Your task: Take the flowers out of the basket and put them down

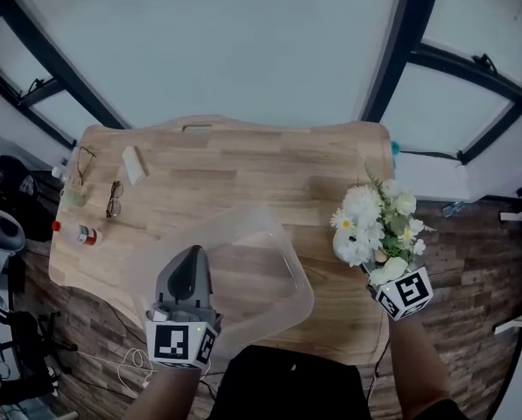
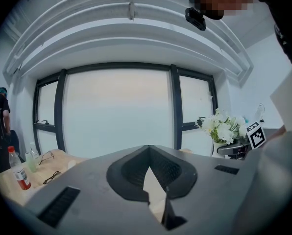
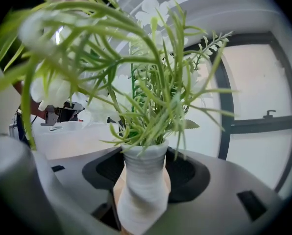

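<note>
A bunch of white flowers (image 1: 366,221) with green sprigs stands in a small ribbed white vase (image 3: 142,180). My right gripper (image 1: 385,274) is shut on that vase and holds it upright over the right end of the wooden table (image 1: 226,164), outside the basket. The clear plastic basket (image 1: 278,234) sits at the table's near middle. My left gripper (image 1: 189,254) lies over its near-left rim, jaws almost together on the thin plastic. In the left gripper view the flowers (image 2: 223,129) show at the right.
At the table's left end lie two pairs of glasses (image 1: 114,199), a red-capped bottle (image 1: 77,233), a small white block (image 1: 135,164) and a pale cup (image 1: 71,197). Dark window frames run behind. The table's right edge is close to the flowers.
</note>
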A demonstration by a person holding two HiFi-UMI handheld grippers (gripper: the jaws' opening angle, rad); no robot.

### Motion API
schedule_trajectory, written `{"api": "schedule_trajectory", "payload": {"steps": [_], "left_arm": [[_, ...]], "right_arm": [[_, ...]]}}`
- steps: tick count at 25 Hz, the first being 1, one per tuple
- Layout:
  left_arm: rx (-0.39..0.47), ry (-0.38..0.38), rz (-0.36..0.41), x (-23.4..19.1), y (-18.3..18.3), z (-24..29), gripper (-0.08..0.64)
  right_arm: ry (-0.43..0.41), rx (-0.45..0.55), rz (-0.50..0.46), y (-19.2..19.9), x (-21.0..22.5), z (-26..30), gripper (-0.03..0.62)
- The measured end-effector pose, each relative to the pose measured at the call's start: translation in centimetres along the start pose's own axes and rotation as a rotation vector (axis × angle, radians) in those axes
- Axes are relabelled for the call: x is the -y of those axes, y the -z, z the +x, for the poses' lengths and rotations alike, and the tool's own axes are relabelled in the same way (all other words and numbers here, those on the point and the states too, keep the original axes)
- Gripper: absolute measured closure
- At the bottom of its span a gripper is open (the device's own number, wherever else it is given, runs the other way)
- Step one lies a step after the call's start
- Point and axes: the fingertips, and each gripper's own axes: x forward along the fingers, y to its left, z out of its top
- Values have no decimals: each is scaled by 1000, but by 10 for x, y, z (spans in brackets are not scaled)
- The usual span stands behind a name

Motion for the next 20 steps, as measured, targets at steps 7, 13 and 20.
{"api": "schedule_trajectory", "payload": {"steps": [7,13,20], "left_arm": [[-28,-11,23,0,1,3,555],[-43,-32,44,-2,1,-10,555],[-41,-51,22,-9,-9,-15,555]], "right_arm": [[-18,-8,6,22,3,17,311],[-46,12,-14,28,-11,20,311],[-31,-14,30,36,-11,15,311]]}}
